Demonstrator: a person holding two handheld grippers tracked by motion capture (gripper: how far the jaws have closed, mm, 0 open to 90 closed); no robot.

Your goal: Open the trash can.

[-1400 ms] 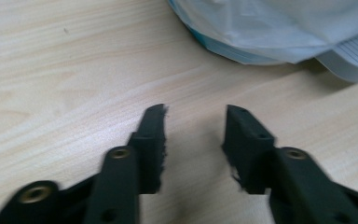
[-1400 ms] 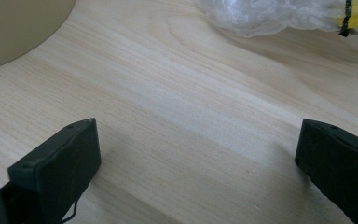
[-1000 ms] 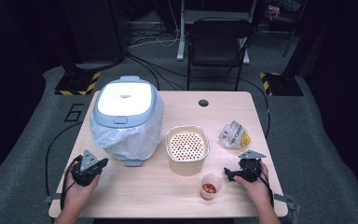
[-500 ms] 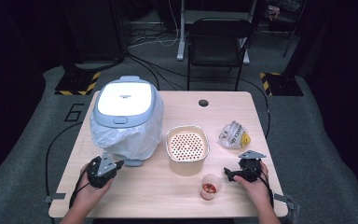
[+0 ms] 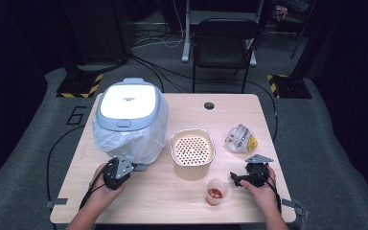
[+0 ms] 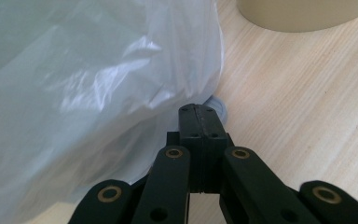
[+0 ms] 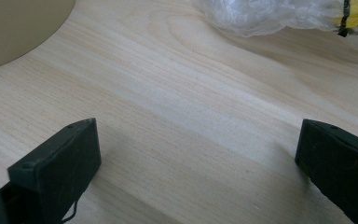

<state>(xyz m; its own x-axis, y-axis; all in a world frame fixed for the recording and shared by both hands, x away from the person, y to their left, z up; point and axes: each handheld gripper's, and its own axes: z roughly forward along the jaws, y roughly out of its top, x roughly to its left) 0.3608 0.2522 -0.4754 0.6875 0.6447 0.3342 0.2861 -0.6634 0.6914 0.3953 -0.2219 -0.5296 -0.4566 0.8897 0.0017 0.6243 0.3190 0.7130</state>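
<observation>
Desk (image 5: 172, 196) from the high view has the left hand-held gripper (image 5: 124, 165) right at the foot of the bin (image 5: 129, 108) wrapped in a clear plastic bag (image 5: 143, 141), while the right hand-held gripper (image 5: 239, 179) sits near a small cup (image 5: 216, 191) beside the beige strainer pot (image 5: 191, 151). Left gripper view shows its jaws pressed fully together with nothing between them, tips just at the bag's (image 6: 88, 93) lower edge. Right gripper view has its jaws spread wide over bare wood, a crumpled bag with something yellow (image 7: 279, 14) further off.
</observation>
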